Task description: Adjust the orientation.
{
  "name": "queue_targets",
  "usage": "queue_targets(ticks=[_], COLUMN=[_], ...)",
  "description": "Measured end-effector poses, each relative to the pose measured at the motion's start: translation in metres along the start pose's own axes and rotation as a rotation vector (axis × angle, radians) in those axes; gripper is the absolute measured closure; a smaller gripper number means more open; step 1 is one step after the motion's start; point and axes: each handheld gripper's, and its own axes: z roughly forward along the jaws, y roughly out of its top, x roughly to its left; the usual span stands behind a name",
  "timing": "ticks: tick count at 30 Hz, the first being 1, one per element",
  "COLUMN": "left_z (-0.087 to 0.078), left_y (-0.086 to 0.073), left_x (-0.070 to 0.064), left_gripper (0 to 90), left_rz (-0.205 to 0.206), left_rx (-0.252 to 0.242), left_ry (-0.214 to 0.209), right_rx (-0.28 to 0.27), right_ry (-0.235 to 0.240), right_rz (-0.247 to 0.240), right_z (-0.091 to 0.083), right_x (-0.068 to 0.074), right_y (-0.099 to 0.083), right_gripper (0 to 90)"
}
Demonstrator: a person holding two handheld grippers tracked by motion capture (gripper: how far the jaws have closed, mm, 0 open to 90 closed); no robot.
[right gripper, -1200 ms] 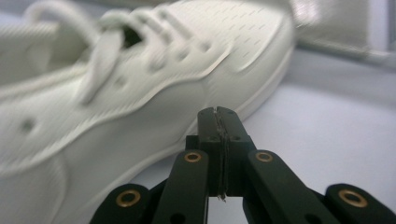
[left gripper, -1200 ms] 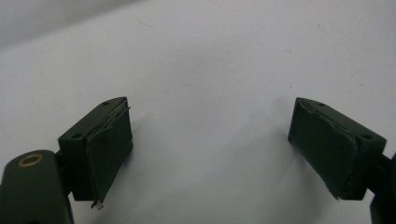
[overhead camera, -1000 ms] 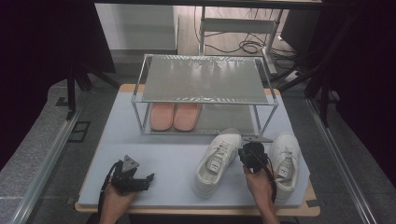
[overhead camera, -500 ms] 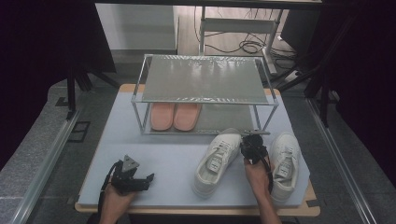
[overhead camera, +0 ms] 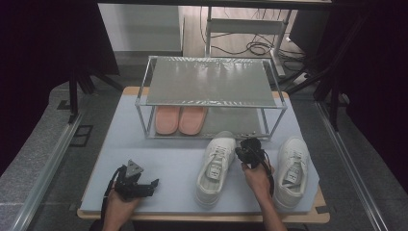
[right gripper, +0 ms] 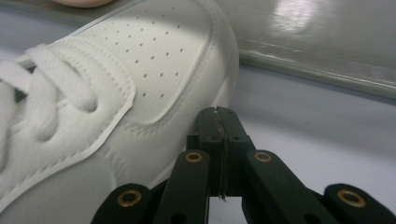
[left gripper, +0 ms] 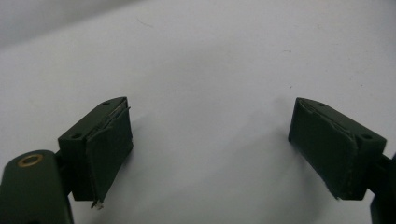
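Two white sneakers lie on the pale blue mat: one point(overhead camera: 215, 167) in the middle, the other point(overhead camera: 290, 169) at the right. My right gripper point(overhead camera: 244, 151) sits between them, jaws pressed together with nothing in them. In the right gripper view its tip point(right gripper: 218, 116) touches the side of the middle sneaker's toe point(right gripper: 140, 79). My left gripper point(overhead camera: 148, 186) rests near the front left of the mat, jaws wide apart over bare mat point(left gripper: 210, 140). A pair of pink slippers point(overhead camera: 181, 119) sits on the lower shelf of the metal rack point(overhead camera: 210, 83).
The two-tier metal rack stands at the back of the table, its top shelf bare. The lower shelf edge point(right gripper: 317, 70) runs just beyond the right gripper. Metal rails point(overhead camera: 48, 163) flank the table. Cables lie on the floor behind.
My right gripper has moved forward a little along the middle sneaker toward the rack. The left gripper has stayed put.
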Motion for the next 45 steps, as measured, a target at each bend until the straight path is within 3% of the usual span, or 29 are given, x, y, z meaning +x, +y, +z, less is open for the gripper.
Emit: queue_targets(ticks=[24,34,40,45], left_z=[0.000,0.000,0.000,0.000], left_y=[0.000,0.000,0.000,0.000], left_x=[0.000,0.000,0.000,0.000], left_gripper=[13.5,13.5,13.5,13.5], left_rz=[0.000,0.001,0.001,0.002], left_rx=[0.000,0.000,0.000,0.000], left_ry=[0.001,0.001,0.000,0.001], right_rx=[0.033,0.054,0.029,0.005], right_ry=[0.233,0.339,0.354,0.369], right_rz=[-0.104,-0.197,-0.212,-0.227], right_z=[0.017,0.020,0.004,-0.025], right_x=[0.050,0.062,0.057,0.052], right_y=[0.002,0.004,0.009,0.010], right_gripper=[90.0,90.0,85.1,90.0])
